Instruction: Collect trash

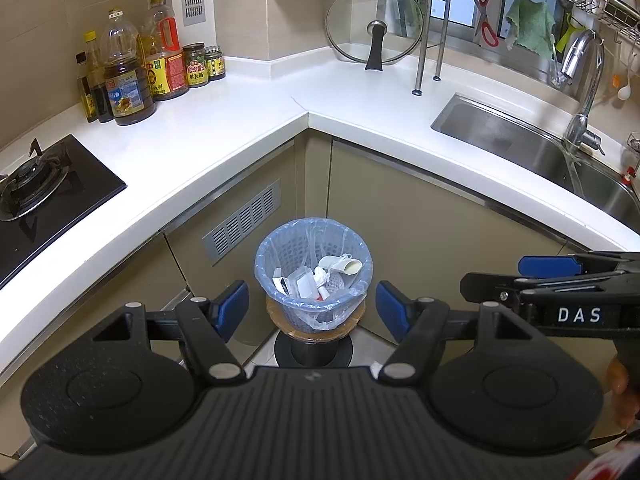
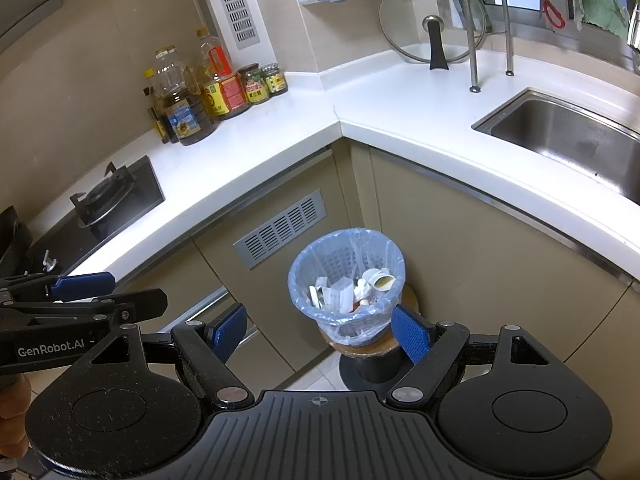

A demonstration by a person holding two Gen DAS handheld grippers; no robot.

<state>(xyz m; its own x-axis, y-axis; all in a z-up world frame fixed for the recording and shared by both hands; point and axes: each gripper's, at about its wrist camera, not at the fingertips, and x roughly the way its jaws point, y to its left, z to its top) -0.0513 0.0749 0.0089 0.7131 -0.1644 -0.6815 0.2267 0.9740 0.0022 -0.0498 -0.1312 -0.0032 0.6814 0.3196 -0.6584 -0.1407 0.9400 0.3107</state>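
A small perforated waste basket (image 1: 288, 248) (image 2: 320, 260) lined with a blue plastic bag stands on a round stool in the counter's corner. White scraps and a white cup (image 1: 340, 266) (image 2: 378, 280) lie inside it. My left gripper (image 1: 312, 310) hovers above and in front of the basket, open, its blue pads (image 1: 232, 304) wide apart with nothing between them. My right gripper (image 2: 318, 330) is likewise open and empty over the basket. Each gripper shows at the edge of the other's view: the right gripper (image 1: 560, 280) at right, the left gripper (image 2: 80, 300) at left.
A white L-shaped counter (image 1: 240, 128) wraps the corner. A gas hob (image 1: 36, 188) is at left, oil bottles and jars (image 1: 132, 76) behind it. A steel sink (image 1: 520, 148) with tap lies at right, a glass pot lid (image 1: 372, 24) leans against the wall. Cabinet doors (image 1: 400, 220) stand behind the basket.
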